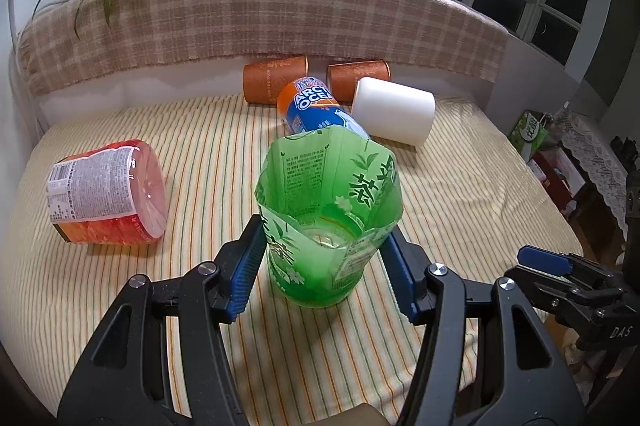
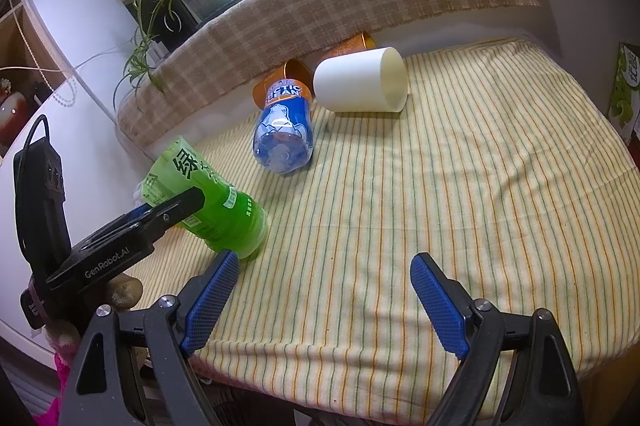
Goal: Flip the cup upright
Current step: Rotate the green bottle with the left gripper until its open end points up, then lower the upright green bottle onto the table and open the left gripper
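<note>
A green cut-bottle cup [image 1: 328, 226] stands mouth-up, tilted a little, on the striped cloth between the fingers of my left gripper [image 1: 324, 266], whose pads press its sides. In the right wrist view the same green cup [image 2: 216, 202] leans at the left with the left gripper's finger across it. My right gripper [image 2: 328, 302] is open and empty above the cloth near the front edge. It also shows in the left wrist view [image 1: 548, 262] at the right.
On their sides lie a red cup [image 1: 108, 194], a blue-orange Arctic Ocean cup [image 1: 316, 106], a white cup [image 1: 394, 110] and two brown cups [image 1: 276, 78]. A checked blanket [image 1: 256, 10] backs the table. Potted plants stand behind.
</note>
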Demonstrator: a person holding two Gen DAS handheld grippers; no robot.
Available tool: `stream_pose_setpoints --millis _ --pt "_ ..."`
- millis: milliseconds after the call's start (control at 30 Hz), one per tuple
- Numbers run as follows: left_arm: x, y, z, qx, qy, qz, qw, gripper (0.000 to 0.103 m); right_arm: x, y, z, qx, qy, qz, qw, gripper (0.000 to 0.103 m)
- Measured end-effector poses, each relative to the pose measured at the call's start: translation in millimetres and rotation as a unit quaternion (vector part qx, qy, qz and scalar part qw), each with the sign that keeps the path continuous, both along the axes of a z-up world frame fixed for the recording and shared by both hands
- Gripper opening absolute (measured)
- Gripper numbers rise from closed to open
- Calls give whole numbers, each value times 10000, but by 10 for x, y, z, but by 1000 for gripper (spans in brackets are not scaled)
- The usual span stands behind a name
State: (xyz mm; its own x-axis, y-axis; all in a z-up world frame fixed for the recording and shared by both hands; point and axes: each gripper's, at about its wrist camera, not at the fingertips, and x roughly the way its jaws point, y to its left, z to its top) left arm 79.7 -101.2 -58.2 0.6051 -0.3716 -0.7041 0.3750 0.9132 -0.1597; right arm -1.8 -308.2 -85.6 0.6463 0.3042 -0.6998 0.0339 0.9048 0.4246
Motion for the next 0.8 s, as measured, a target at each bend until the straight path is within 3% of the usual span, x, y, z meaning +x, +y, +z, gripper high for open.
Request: stream_pose_setpoints --millis 300,533,800 --pt "-53 57 11 -143 82 -128 9998 82 -6 26 6 -18 -19 28 10000 90" --pt "-111 110 21 -217 158 -176 9995 87 -21 58 58 -123 -119 35 9998 90" --pt "-257 288 97 -108 -113 82 9998 88 -37 138 150 -387 -316 48 9987 90"
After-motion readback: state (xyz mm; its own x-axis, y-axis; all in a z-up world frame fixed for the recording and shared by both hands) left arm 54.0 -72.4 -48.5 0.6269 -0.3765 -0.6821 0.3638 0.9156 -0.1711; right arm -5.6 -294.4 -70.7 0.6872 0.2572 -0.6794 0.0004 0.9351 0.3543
